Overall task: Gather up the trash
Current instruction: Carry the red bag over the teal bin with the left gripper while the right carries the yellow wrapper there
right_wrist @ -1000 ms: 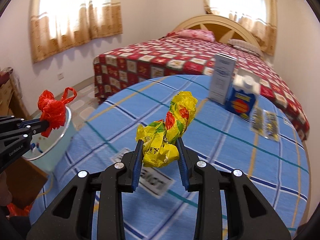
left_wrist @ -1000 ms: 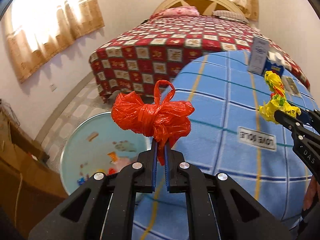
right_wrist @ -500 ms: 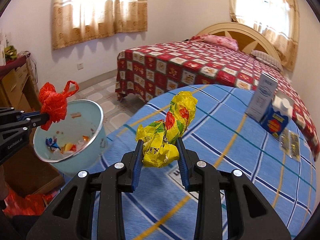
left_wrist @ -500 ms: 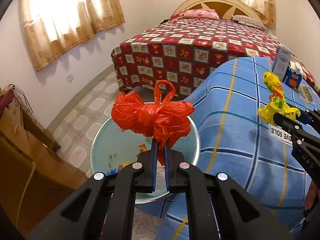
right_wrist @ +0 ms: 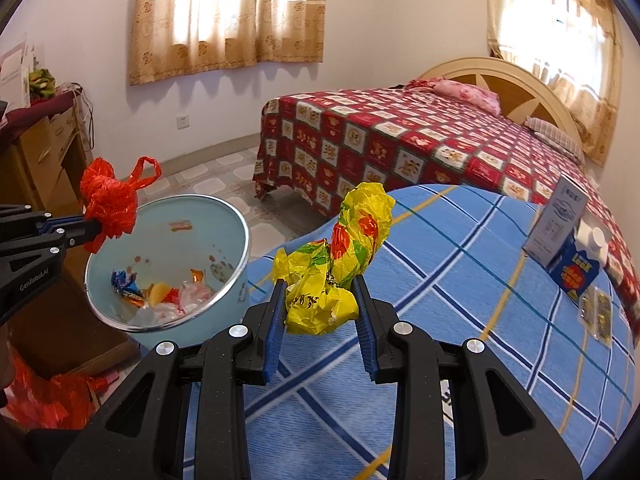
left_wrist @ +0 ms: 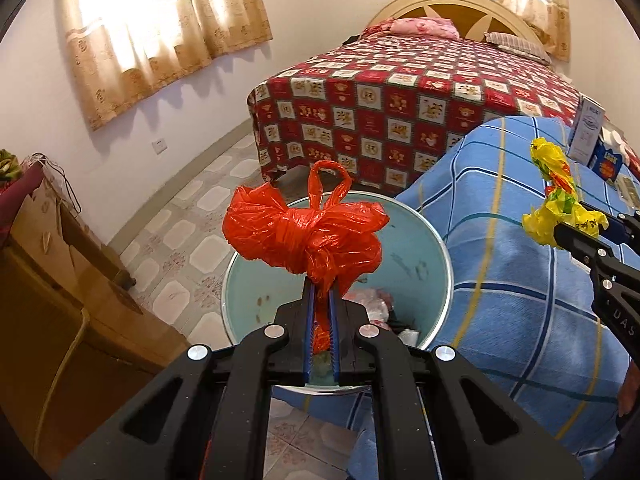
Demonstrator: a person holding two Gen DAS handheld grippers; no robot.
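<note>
Left gripper (left_wrist: pixel 321 312) at bottom centre of the left view; jaws nearly together, clamped on the tail of a knotted red bag (left_wrist: pixel 304 236), which sits mid-frame in front of the bin (left_wrist: pixel 438 256); in the right view the same bag (right_wrist: pixel 110 204) shows at left, above the bin's near rim (right_wrist: pixel 168 326); right gripper (right_wrist: pixel 322 308) at bottom centre of the right view; jaws partly apart, clamped on a crumpled yellow wrapper (right_wrist: pixel 340 264) over the blue plaid desk (right_wrist: pixel 460 320); bin lower left of that view, beside the desk edge, with wrappers (right_wrist: pixel 160 296) inside; on the desk at right, a white box (right_wrist: pixel 556 220) with a blue carton (right_wrist: pixel 576 272) just beside it, both upright; sachets (right_wrist: pixel 596 312) flat nearby; beyond, tiled floor (left_wrist: pixel 192 216); bed (right_wrist: pixel 400 140) with red quilt; curtains (right_wrist: pixel 224 16) at top.
</note>
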